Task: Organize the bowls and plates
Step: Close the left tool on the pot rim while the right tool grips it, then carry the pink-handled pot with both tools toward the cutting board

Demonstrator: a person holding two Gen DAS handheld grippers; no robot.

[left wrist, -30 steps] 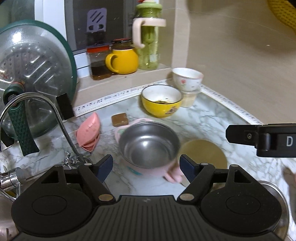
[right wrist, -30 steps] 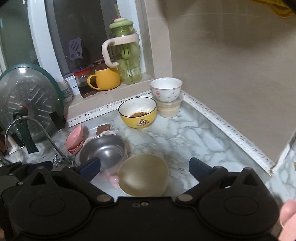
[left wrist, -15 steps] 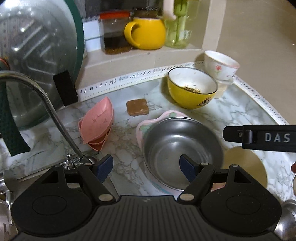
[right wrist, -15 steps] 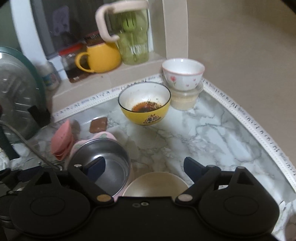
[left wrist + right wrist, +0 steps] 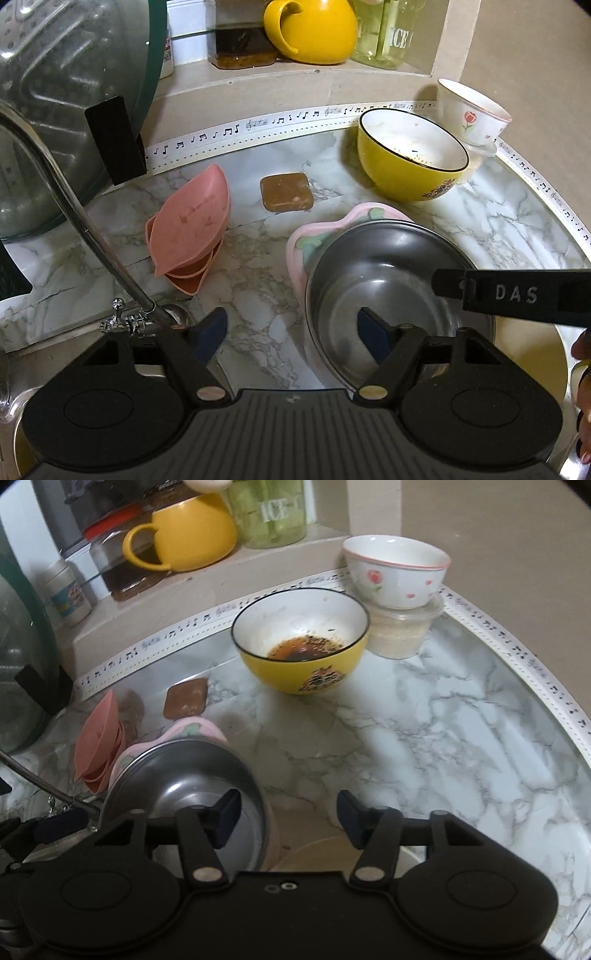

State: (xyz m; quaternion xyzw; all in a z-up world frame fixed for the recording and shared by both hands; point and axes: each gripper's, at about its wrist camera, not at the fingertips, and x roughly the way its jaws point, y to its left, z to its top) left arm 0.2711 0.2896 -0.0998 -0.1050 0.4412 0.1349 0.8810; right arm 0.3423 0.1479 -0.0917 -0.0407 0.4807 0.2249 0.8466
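Though over steel bowl (image 5: 388, 280), both grippers agape.

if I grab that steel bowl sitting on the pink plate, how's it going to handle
The steel bowl looks thin-walled, so probably light and rigid. Its polished, reflective surface may slip in the jaws. It sits off-centre on the pink plate, so a push could slide or rock it.

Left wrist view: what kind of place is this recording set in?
Most likely a home kitchen counter beside a sink: a curved faucet rises at the left, used dishes such as a yellow bowl and a steel bowl sit on the marble-patterned countertop.
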